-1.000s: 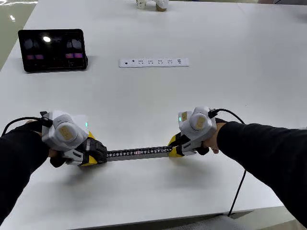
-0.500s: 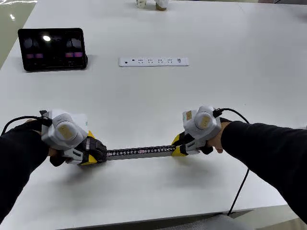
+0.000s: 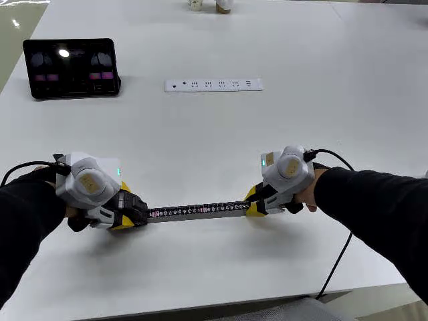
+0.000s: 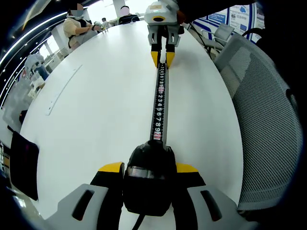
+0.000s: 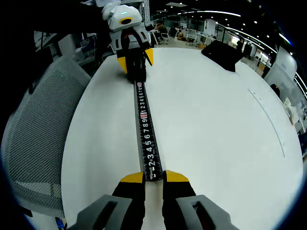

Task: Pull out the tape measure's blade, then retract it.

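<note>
My left gripper (image 3: 127,212) is shut on the black tape measure case (image 4: 147,179) near the table's front left; the case also shows in the head view (image 3: 132,209). From it the blade (image 3: 197,211) runs flat along the table to my right gripper (image 3: 252,202), which is shut on the blade's end. In the left gripper view the blade (image 4: 159,98) stretches away to the right gripper (image 4: 163,56). In the right gripper view my yellow-tipped jaws pinch the blade's end (image 5: 151,175), and the numbered blade (image 5: 144,125) leads to the left gripper (image 5: 134,61).
A white power strip (image 3: 213,85) lies at mid table, and a dark tablet (image 3: 71,67) stands at the back left. Small objects (image 3: 210,5) sit at the far edge. A mesh chair (image 4: 266,120) stands beside the table. A cable (image 3: 338,254) hangs off the front edge.
My right gripper has drawn rightward with the blade's end, so more of the blade is out. The left gripper and case stayed in place.
</note>
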Motion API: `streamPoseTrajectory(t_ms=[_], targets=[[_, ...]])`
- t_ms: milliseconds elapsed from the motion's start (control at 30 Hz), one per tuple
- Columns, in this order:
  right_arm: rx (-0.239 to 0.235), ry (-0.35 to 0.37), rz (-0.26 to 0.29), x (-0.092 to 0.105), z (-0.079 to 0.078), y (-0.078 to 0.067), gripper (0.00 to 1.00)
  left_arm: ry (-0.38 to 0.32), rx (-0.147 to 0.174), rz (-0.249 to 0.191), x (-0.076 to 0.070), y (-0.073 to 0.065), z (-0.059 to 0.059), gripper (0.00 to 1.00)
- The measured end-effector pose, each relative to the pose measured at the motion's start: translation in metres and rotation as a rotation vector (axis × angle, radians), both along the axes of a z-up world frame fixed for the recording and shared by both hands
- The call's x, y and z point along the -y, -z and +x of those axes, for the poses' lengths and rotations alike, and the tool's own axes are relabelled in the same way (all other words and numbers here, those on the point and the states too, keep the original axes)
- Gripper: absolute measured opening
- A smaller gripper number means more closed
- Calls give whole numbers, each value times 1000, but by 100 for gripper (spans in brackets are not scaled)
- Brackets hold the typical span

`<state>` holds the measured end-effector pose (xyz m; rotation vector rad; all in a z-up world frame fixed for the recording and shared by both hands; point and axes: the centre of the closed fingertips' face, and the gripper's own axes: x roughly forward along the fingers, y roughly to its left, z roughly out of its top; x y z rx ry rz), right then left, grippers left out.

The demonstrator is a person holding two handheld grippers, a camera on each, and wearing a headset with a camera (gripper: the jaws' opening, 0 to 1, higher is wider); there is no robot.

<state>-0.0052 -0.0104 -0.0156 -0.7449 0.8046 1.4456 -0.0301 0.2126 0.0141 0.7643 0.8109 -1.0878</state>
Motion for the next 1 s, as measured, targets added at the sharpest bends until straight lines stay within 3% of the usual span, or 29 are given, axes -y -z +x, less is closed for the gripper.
streamPoseTrajectory(t_ms=[1000], targets=[[2, 11, -12, 18, 4, -1, 9, -3, 1, 2, 2, -2, -1, 33]])
